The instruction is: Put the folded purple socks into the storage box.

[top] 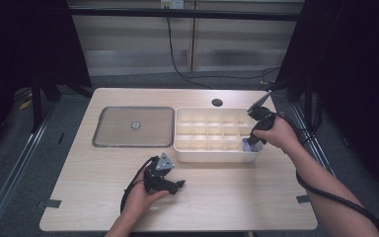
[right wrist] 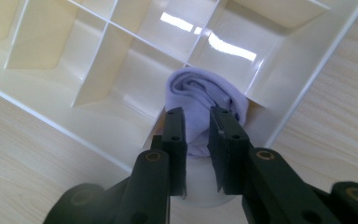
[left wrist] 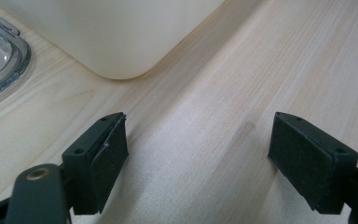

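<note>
Over the organizer's near right corner cell, the right gripper (right wrist: pixel 198 126) has its jaws slightly parted around the rolled lilac sock (right wrist: pixel 205 100), seemingly letting go. Placement step; next, lift straight out. Left gripper (left wrist: pixel 198 154) idles wide open, empty, above the tabletop's near edge.

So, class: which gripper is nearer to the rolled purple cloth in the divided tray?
Right. The right gripper is at the purple cloth, jaws either side of it in a corner compartment of the tray. The left gripper rests on the table, apart from the tray.
</note>
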Tool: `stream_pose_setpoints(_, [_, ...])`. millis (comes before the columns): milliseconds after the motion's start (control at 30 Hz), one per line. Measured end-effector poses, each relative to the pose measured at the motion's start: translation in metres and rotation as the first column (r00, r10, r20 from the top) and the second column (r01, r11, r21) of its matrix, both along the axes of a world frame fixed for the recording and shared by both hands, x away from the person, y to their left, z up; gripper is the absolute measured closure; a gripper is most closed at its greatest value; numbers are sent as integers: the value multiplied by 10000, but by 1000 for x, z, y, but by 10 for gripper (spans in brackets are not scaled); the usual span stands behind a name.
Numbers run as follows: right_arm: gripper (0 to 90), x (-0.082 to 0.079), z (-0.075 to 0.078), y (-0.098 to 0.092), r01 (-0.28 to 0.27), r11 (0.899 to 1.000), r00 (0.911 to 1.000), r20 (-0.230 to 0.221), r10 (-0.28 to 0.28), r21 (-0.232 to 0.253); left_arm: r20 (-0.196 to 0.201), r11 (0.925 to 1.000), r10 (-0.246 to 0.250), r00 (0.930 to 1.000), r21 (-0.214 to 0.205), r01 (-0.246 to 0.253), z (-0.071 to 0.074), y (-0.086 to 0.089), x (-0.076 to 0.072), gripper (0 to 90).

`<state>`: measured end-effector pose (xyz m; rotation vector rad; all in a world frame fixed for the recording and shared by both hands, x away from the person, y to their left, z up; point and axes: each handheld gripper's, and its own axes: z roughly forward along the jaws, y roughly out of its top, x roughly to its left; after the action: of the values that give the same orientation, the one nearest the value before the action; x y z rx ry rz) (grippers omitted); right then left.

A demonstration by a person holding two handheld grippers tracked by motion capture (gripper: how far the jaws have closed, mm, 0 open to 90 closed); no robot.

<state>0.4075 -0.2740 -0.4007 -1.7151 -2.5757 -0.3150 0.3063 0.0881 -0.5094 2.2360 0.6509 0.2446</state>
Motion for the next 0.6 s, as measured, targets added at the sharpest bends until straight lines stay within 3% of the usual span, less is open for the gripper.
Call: stream_pose_setpoints(600, [615, -5, 10, -1, -177, 9998, 9998, 113, 176, 70, -2, 10000, -3, 10000, 3, 3, 0, 0, 0, 188])
